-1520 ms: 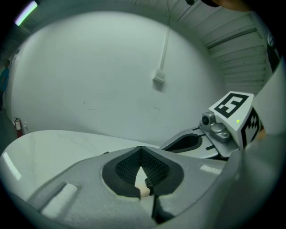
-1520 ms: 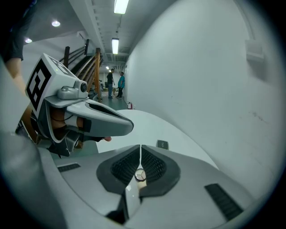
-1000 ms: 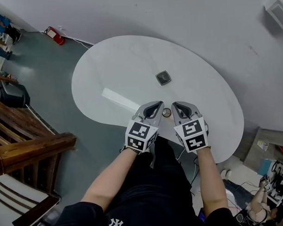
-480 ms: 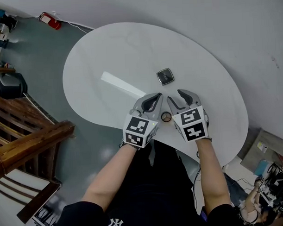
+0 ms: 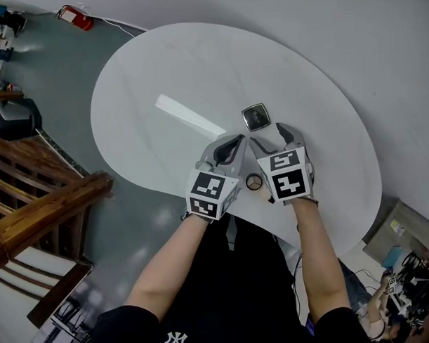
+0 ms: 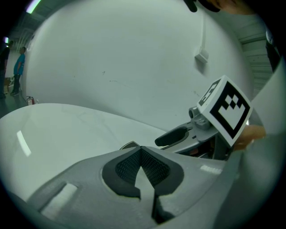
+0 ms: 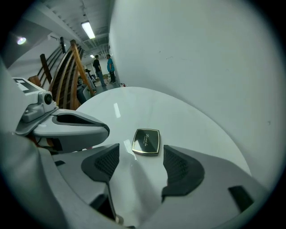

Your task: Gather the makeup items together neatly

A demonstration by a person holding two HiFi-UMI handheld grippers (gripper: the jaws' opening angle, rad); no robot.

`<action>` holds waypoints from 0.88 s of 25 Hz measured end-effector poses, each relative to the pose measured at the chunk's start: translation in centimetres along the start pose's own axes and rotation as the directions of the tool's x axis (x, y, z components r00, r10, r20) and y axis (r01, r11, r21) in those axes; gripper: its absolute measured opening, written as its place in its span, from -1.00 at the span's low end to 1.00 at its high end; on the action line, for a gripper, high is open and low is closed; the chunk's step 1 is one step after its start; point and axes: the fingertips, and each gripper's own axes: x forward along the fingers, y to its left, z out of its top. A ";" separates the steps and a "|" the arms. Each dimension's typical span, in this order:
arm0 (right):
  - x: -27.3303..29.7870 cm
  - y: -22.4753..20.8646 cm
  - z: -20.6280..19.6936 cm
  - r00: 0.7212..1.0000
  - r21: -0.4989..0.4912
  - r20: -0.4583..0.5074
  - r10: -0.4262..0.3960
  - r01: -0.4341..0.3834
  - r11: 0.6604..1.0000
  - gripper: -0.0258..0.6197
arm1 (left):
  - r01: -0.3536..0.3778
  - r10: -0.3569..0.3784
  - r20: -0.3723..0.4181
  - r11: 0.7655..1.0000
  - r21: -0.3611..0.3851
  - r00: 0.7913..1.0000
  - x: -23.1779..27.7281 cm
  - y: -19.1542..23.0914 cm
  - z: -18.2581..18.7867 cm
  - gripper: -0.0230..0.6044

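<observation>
Nearest the bench edge, a small round item, too small to identify, lies between the two marker cubes. The left hand-held gripper is closed on nothing. The right hand-held gripper stands wide, its jaws having just been opening, with only bare bench between the pads. The square black compact lies flat just beyond, at 12 o'clock.

The step in hand is probably reaching for the compact. It should go best if the pads straddle two opposite edges squarely and close low on the thin case, which may otherwise skid on the glossy top.

The person's black shirt shows a white "NY" monogram. The compact lid carries script too small to read.
</observation>
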 end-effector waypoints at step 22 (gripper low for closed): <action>6.2 -1.1 -0.5 0.993 0.005 -0.117 -0.019 0.020 1.000 0.16 | -0.055 0.054 -0.034 0.997 -0.057 0.998 1.7 2.8 -1.1 -0.90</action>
